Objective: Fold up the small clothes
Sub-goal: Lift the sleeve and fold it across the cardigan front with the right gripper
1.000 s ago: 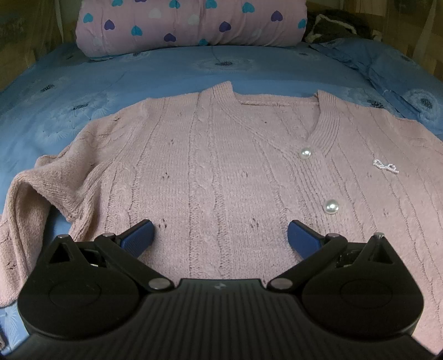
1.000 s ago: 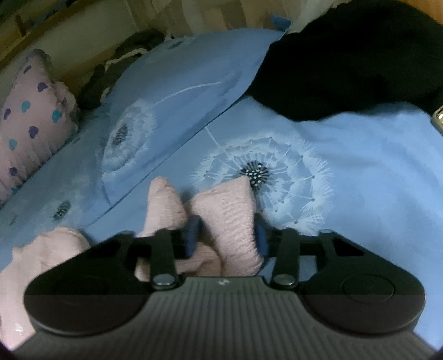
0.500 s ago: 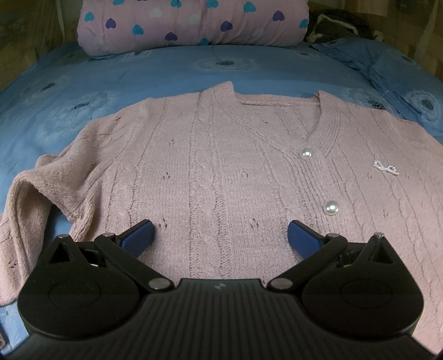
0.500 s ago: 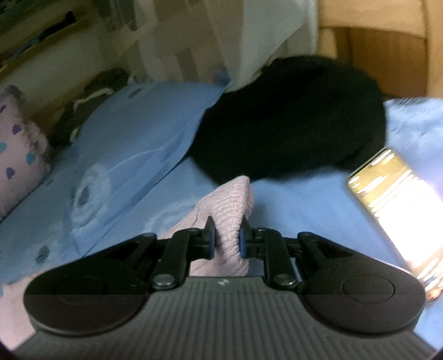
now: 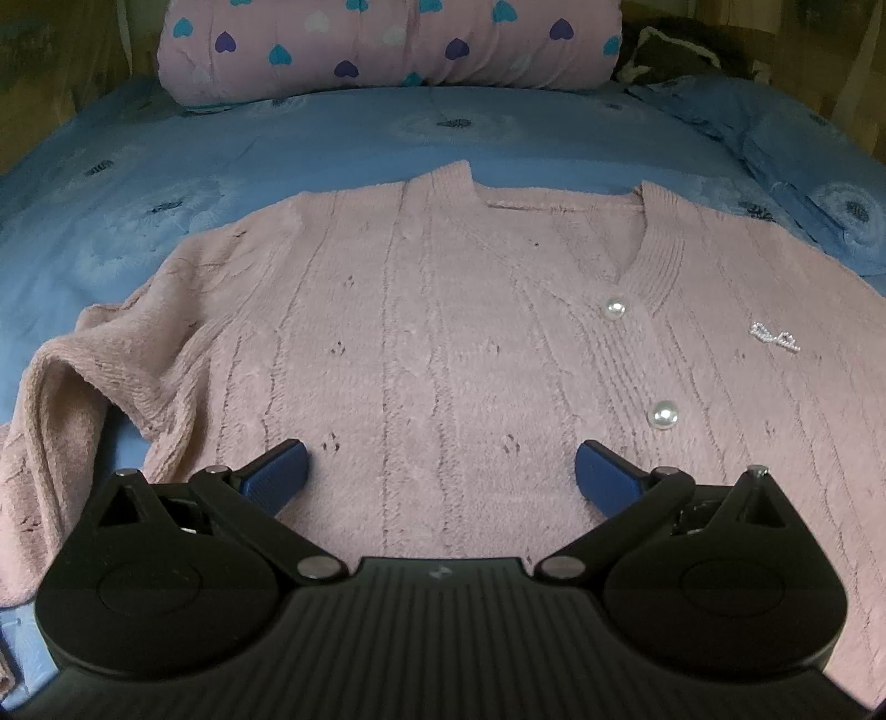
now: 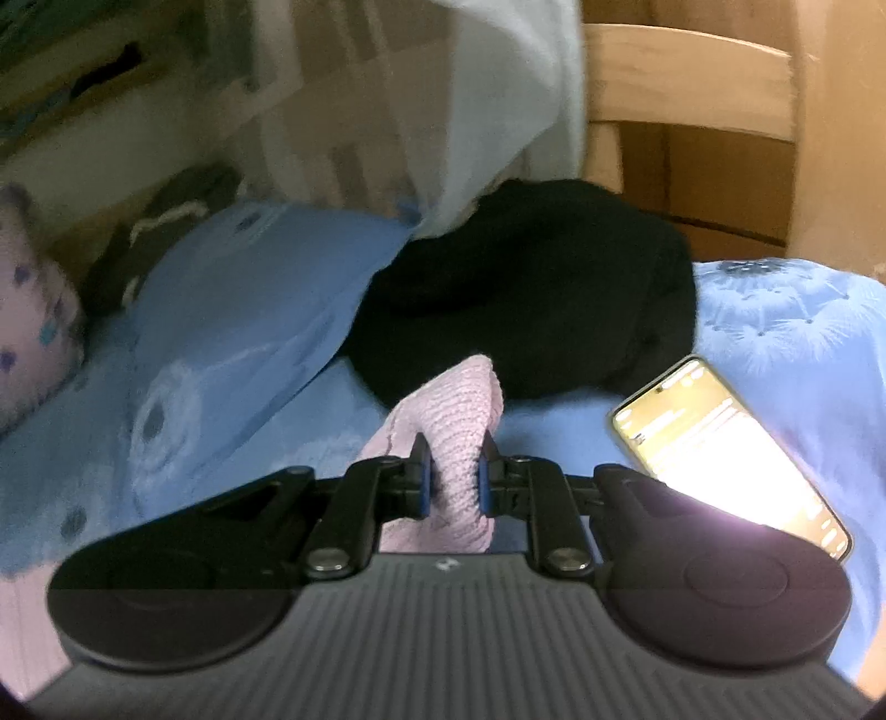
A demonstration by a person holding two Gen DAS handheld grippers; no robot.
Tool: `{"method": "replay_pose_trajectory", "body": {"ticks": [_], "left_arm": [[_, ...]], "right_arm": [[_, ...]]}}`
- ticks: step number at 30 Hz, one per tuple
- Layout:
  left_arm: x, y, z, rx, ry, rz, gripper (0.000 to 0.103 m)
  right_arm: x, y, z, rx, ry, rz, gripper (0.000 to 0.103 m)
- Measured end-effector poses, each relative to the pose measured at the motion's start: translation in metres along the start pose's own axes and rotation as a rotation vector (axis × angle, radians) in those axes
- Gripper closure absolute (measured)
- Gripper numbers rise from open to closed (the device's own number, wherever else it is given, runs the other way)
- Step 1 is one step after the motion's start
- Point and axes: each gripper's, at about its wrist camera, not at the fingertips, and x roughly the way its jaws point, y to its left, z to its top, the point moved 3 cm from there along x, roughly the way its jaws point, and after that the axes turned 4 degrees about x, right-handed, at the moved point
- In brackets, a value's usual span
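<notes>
A pink knitted cardigan (image 5: 443, 343) with pearl buttons lies flat, front up, on a blue bedsheet (image 5: 277, 144). Its left sleeve (image 5: 50, 399) is bent down at the left edge. My left gripper (image 5: 440, 471) is open and empty, hovering just over the cardigan's lower body. My right gripper (image 6: 453, 471) is shut on the ribbed cuff of the cardigan's other sleeve (image 6: 454, 426) and holds it lifted above the sheet.
A pink pillow with hearts (image 5: 387, 44) lies at the head of the bed. In the right wrist view a black garment (image 6: 526, 293), a lit phone (image 6: 725, 459), a blue pillow (image 6: 243, 288) and a wooden chair (image 6: 692, 77) lie beyond the cuff.
My right gripper closed on the sleeve cuff and lifted it up off the sheet, the view swinging up and to the right. My left gripper has stayed nearly still and open.
</notes>
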Motion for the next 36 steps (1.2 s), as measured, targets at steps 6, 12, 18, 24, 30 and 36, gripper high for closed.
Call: {"method": "replay_pose_trajectory", "body": {"ticks": [6,12,18,24,30,36], "left_arm": [[-0.004,0.007,0.001,-0.024,0.011,-0.004,0.000],[-0.011,0.016,0.005,-0.056,0.012,-0.004,0.000],[-0.018,0.030,0.009,-0.079,0.008,0.001,0.000],[-0.027,0.061,0.013,-0.147,0.008,0.007,0.000],[-0.036,0.087,0.013,-0.223,0.007,0.018,0.000],[-0.041,0.096,0.010,-0.239,0.015,0.018,0.000]], "right_arm": [[-0.028,0.052,-0.011,-0.078,0.000,0.136,0.084],[-0.076,0.127,-0.013,-0.155,-0.032,0.331,0.084],[-0.119,0.205,-0.031,-0.213,-0.017,0.516,0.085],[-0.143,0.274,-0.057,-0.270,0.042,0.651,0.085],[-0.175,0.333,-0.101,-0.358,0.087,0.765,0.085],[-0.180,0.368,-0.163,-0.405,0.188,0.813,0.084]]}}
